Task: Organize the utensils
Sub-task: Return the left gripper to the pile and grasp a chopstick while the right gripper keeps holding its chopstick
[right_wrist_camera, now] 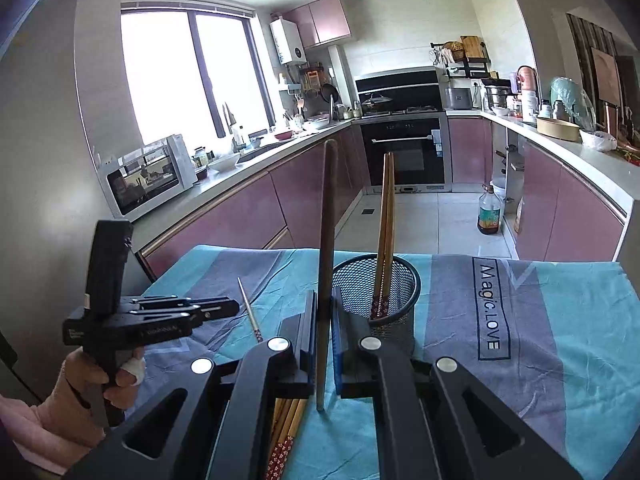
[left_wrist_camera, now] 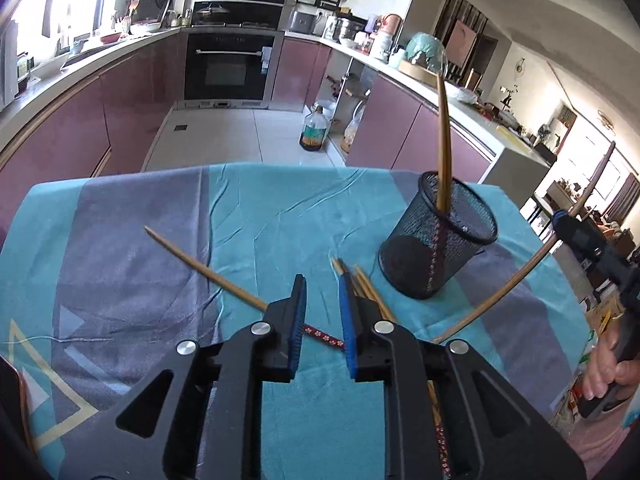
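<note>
My right hand-held gripper is clenched on one dark chopstick, upright beside the mesh cup holding two more. My left hand-held gripper hangs released over loose chopsticks on the tabletop.

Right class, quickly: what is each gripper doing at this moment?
Left gripper: open, empty, above the patterned-end bamboo chopstick lying on the cloth.
Right gripper: shut on a long dark wooden chopstick.
</note>
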The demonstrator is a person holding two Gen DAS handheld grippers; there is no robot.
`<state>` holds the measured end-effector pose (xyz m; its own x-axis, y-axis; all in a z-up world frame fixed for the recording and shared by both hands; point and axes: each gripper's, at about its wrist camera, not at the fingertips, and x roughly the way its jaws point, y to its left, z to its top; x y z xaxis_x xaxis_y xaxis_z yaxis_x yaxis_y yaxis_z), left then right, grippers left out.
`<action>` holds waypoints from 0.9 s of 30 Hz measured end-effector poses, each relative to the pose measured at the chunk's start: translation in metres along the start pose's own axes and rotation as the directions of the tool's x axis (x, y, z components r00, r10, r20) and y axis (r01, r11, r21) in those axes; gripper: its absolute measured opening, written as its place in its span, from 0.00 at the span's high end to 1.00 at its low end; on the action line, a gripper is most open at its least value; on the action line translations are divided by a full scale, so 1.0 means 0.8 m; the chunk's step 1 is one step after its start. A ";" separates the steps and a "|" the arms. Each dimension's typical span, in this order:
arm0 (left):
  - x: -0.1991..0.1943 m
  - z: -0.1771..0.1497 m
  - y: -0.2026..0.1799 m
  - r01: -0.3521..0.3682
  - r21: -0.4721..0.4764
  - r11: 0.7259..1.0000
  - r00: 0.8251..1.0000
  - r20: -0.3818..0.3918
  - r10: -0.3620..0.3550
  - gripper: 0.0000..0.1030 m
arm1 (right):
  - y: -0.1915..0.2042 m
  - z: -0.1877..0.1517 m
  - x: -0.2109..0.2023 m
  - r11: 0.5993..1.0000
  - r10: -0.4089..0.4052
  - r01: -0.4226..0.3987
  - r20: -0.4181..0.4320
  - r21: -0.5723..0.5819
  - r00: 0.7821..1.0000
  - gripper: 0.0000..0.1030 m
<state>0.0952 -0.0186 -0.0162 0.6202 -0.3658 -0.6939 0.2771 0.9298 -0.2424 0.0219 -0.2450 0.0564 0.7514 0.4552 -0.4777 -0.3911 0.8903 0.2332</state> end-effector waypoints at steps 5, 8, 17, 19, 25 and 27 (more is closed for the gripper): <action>0.036 -0.007 0.000 -0.005 0.009 1.000 0.999 -0.052 0.006 0.84 | -0.001 -0.001 0.000 1.000 -0.005 0.005 0.002 0.001 1.000 0.95; 0.030 -0.002 -0.008 0.010 0.038 0.999 1.000 -0.025 -0.009 0.82 | -0.003 0.000 -0.002 1.000 -0.011 0.011 0.007 0.002 1.000 0.95; 0.050 -0.013 -0.001 -0.087 0.029 0.996 0.993 -0.079 0.089 0.74 | -0.009 0.001 -0.006 1.000 -0.008 0.008 0.011 0.007 1.000 0.95; 0.051 -0.013 0.001 -0.092 0.035 0.995 0.993 -0.065 0.094 0.74 | -0.011 0.001 -0.005 1.000 -0.005 0.005 0.008 0.012 1.000 0.95; 0.066 -0.011 -0.025 -0.027 0.154 0.988 0.998 -0.056 0.036 0.71 | -0.012 0.000 -0.003 1.000 0.002 -0.002 0.007 0.014 1.000 0.95; 0.080 -0.014 -0.030 0.014 0.168 0.986 0.994 -0.107 0.005 0.71 | -0.012 0.000 -0.003 1.000 0.005 -0.005 0.005 0.013 1.000 0.95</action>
<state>0.1198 -0.0637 -0.0626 0.5398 -0.3550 -0.7633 0.4046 0.9045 -0.1346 0.0235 -0.2545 0.0552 0.7522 0.4599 -0.4719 -0.3881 0.8880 0.2468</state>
